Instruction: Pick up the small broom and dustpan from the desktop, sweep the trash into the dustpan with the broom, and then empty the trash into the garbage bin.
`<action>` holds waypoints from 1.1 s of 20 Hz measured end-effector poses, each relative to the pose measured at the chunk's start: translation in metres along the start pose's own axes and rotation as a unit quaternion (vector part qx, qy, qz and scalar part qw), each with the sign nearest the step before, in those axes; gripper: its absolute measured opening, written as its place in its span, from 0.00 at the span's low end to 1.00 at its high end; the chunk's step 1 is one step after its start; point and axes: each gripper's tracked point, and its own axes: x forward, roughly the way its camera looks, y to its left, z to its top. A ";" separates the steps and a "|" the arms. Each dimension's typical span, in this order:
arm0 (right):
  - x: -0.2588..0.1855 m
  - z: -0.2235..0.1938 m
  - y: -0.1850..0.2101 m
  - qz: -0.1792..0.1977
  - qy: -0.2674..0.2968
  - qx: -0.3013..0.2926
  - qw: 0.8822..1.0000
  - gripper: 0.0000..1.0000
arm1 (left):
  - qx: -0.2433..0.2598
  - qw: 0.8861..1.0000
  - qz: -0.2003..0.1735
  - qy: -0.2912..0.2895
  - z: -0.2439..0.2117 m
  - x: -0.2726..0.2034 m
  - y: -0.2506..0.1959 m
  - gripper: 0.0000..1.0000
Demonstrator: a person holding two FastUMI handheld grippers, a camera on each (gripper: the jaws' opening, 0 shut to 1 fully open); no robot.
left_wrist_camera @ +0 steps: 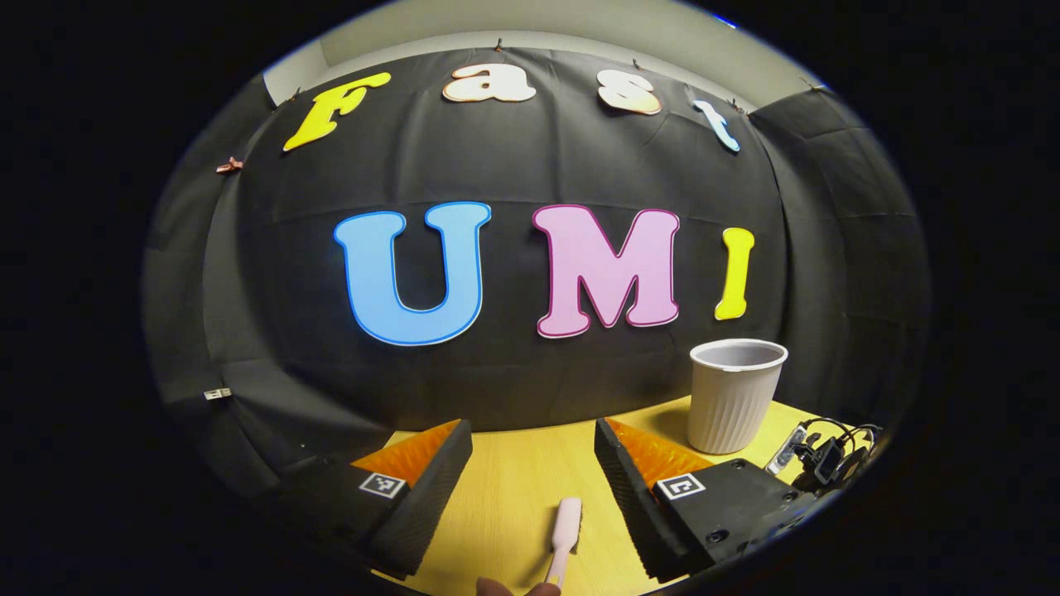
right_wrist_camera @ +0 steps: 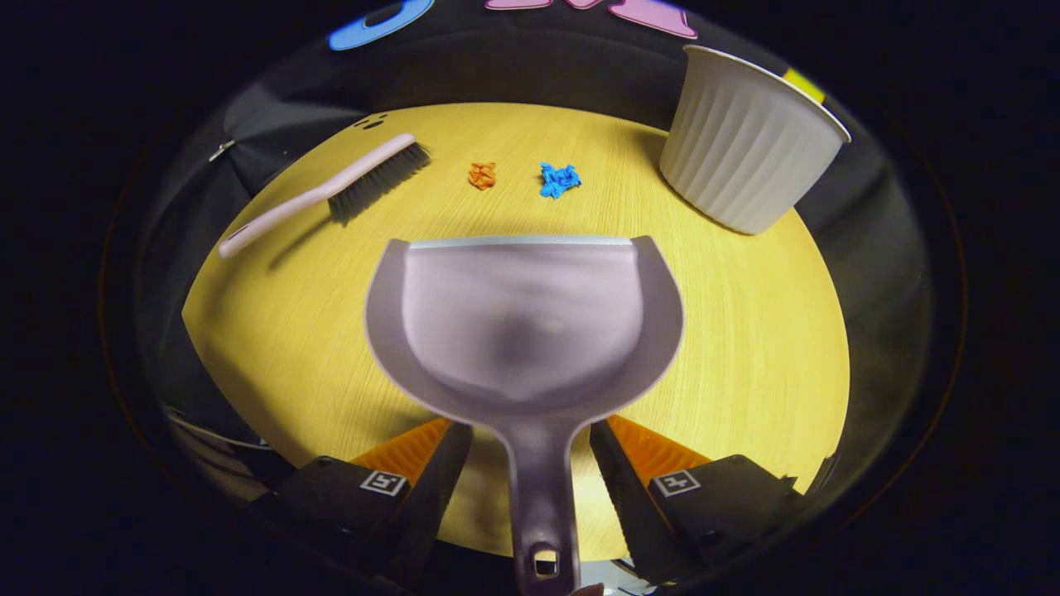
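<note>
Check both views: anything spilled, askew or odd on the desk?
Only the expected trash: an orange scrap and a blue scrap loose on the desk. Bin upright; broom lies flat.

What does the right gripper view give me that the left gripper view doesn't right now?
Right gripper view: the dustpan, its handle between the open right gripper fingers, plus two bits of trash, an orange scrap and a blue scrap, and the broom's bristles. Left gripper view: the open left gripper, a bundle of cables and the top of the booth wall. Both share: the broom handle, the ribbed garbage bin and the yellow desktop.
</note>
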 end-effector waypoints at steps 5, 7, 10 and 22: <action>0.013 0.004 -0.006 0.008 0.031 0.026 0.999 0.70 | -0.004 1.000 0.005 0.029 -0.020 0.008 0.001 0.93; 0.012 0.007 -0.005 0.015 0.044 0.022 0.999 0.39 | -0.005 0.999 0.003 0.045 -0.032 0.014 -0.003 0.93; 0.014 0.010 -0.006 0.017 0.045 0.012 0.999 0.36 | 0.007 0.997 -0.010 0.077 -0.057 0.022 -0.009 0.93; -0.047 0.023 -0.034 0.028 -0.022 -0.019 0.999 0.37 | 0.045 0.900 -0.109 0.420 -0.264 0.041 -0.038 0.83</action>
